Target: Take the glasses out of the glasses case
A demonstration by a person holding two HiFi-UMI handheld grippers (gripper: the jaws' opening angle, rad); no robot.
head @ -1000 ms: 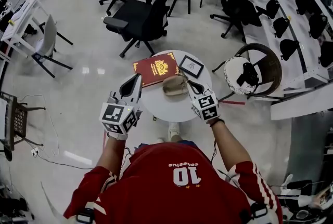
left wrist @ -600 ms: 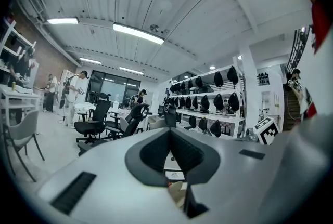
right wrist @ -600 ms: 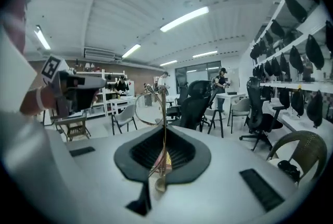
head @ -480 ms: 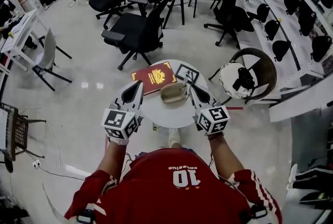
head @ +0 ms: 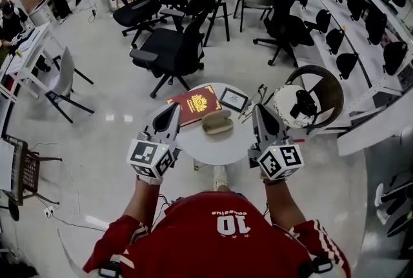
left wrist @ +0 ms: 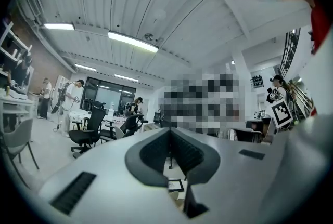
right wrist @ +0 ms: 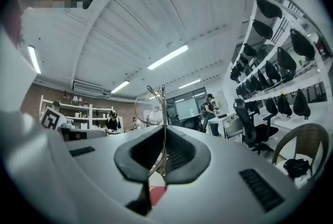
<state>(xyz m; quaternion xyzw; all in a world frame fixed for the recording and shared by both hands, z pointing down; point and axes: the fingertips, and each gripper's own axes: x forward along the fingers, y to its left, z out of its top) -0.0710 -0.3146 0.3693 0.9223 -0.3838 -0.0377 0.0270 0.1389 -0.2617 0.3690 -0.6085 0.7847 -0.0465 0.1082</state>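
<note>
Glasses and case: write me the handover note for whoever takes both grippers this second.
Left gripper: jaws together with nothing between them, hovering at the table's left edge.
Right gripper: shut on the glasses, gripping the thin wire frame, held up to the right of the case.
Glasses case: lies on the round table beside the red book and a small framed card, apart from the glasses. I cannot tell whether its lid is open.
Done: the glasses are out of the case.
Left: probably only to set them down. The frame looks thin, so keep the grip gentle.
</note>
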